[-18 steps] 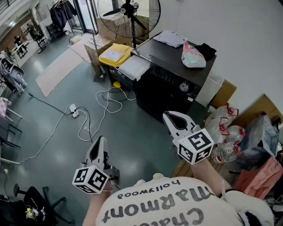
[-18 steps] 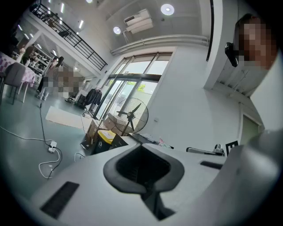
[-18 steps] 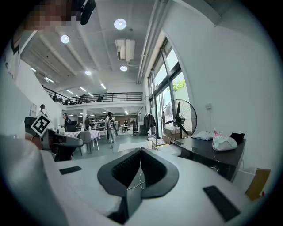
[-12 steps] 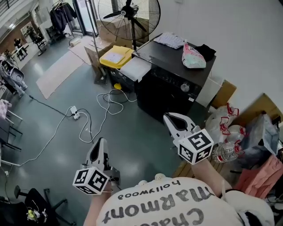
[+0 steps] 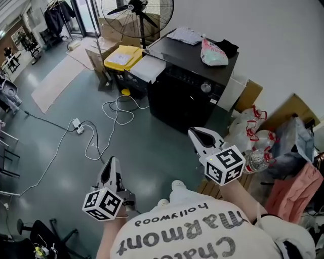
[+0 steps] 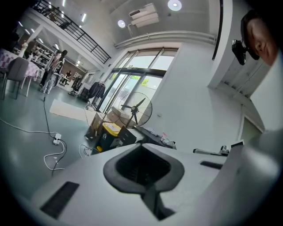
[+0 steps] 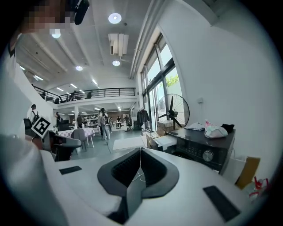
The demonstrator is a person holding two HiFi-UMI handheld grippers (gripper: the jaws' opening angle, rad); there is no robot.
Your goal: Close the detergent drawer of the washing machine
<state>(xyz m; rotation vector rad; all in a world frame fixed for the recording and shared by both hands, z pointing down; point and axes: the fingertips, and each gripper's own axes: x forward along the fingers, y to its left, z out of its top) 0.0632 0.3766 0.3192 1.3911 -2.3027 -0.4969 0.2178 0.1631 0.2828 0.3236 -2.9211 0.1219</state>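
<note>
Well ahead of both grippers, the black washing machine (image 5: 185, 98) stands against the wall. Its white detergent drawer (image 5: 148, 68) sticks out at the upper front corner, beside the yellow-lidded bin (image 5: 121, 56). The left gripper (image 5: 112, 163) and the right gripper (image 5: 195, 133) hover over the grey floor (image 5: 147, 146). Each has its jaws pressed together on nothing, well apart from the drawer.

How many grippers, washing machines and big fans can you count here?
hand-held grippers: 2 (left hand-held gripper, right hand-held gripper)
washing machine: 1
fan: 1
total: 4
</note>
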